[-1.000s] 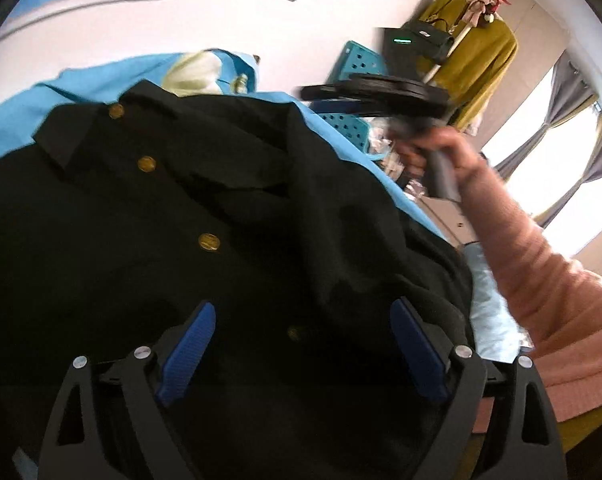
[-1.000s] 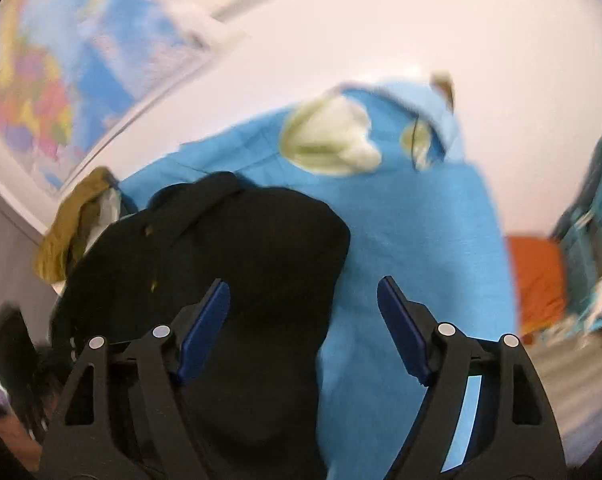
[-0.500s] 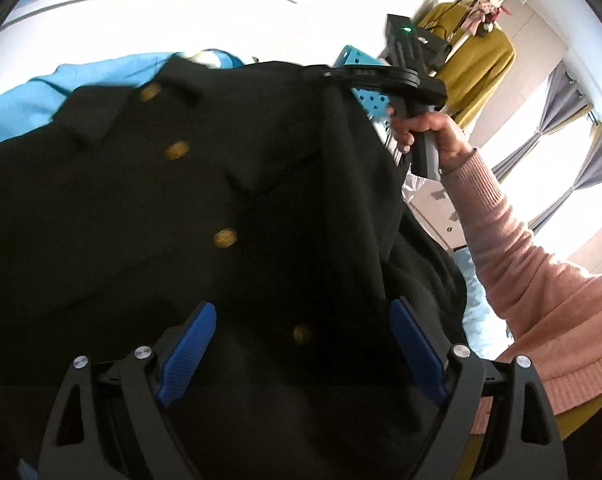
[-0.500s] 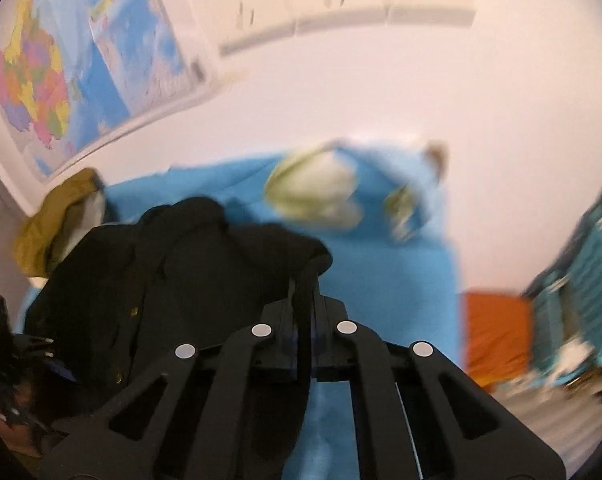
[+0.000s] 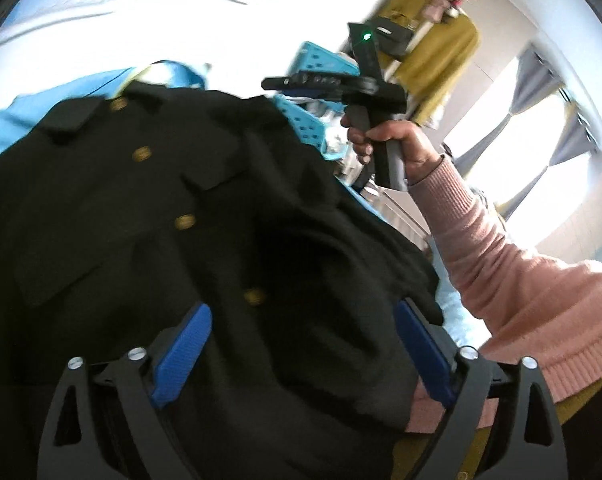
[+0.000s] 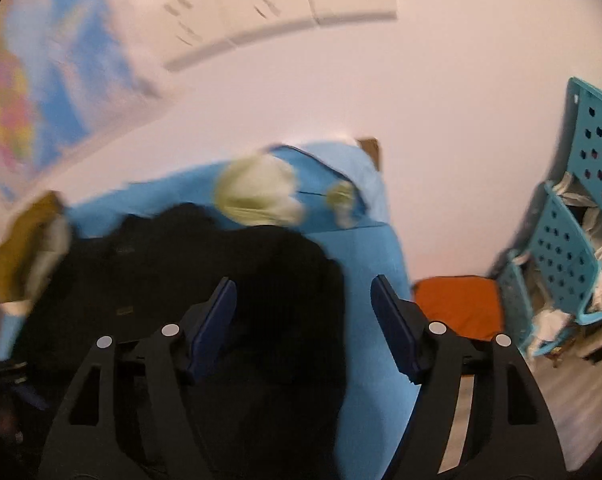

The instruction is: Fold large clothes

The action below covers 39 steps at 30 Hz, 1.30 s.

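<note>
The left gripper [image 5: 301, 344] was wide open over the coat [image 5: 149, 216], holding nothing. The right gripper [image 6: 303, 320] was open too, over the coat's edge at 6 o'clock. The coat lay on the blue bench [image 6: 365, 280]. Its loose, lumpy side could slip off the bench if it was pulled too hard. Farther off, at 3 o'clock, stood baskets [image 6: 569, 256]. A map [image 6: 41, 92] hung on the wall at 10 o'clock.
</note>
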{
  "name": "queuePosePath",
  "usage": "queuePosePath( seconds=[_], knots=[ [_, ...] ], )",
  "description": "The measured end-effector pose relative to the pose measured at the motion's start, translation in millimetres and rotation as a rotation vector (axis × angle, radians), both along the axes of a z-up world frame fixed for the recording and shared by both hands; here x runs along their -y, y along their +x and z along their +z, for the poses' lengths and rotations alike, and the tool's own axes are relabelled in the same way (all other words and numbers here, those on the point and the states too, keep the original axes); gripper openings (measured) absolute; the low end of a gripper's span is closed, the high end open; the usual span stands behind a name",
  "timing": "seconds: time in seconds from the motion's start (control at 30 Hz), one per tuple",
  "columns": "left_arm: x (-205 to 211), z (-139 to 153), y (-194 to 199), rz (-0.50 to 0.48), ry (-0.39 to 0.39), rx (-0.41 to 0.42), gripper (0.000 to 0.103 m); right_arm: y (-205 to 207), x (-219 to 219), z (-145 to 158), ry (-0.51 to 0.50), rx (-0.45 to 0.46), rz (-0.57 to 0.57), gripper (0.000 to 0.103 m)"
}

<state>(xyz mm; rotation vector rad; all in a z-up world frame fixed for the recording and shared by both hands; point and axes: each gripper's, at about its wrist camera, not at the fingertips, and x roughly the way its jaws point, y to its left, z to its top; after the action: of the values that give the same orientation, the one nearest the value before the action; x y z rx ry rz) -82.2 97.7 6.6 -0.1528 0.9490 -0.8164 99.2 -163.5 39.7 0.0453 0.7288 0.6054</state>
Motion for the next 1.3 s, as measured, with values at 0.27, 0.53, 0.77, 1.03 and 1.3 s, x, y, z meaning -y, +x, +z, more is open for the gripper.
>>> queuePosePath(
  seconds=[0.27,0.53,0.77,1.03,1.3],
  knots=[
    [19,-28,14,-0.041,0.044,-0.078,0.075,-101,-27,-8,0.013,-0.005,0.308,0.073],
    [-33,18,57,0.235,0.22,0.102,0.082,-36,-64,10,0.014,0.007,0.246,0.073],
    [-91,38,189,0.542,0.316,0.023,0.084,84,-130,7,-0.001,-0.136,0.158,0.075],
    [-93,-18,287,0.57,0.481,-0.209,0.084,143,-206,-38,-0.198,-0.31,0.216,0.074],
    [-75,-12,256,0.479,0.474,-0.083,0.028,96,-173,-12,-0.127,-0.051,0.32,0.02]
  ],
)
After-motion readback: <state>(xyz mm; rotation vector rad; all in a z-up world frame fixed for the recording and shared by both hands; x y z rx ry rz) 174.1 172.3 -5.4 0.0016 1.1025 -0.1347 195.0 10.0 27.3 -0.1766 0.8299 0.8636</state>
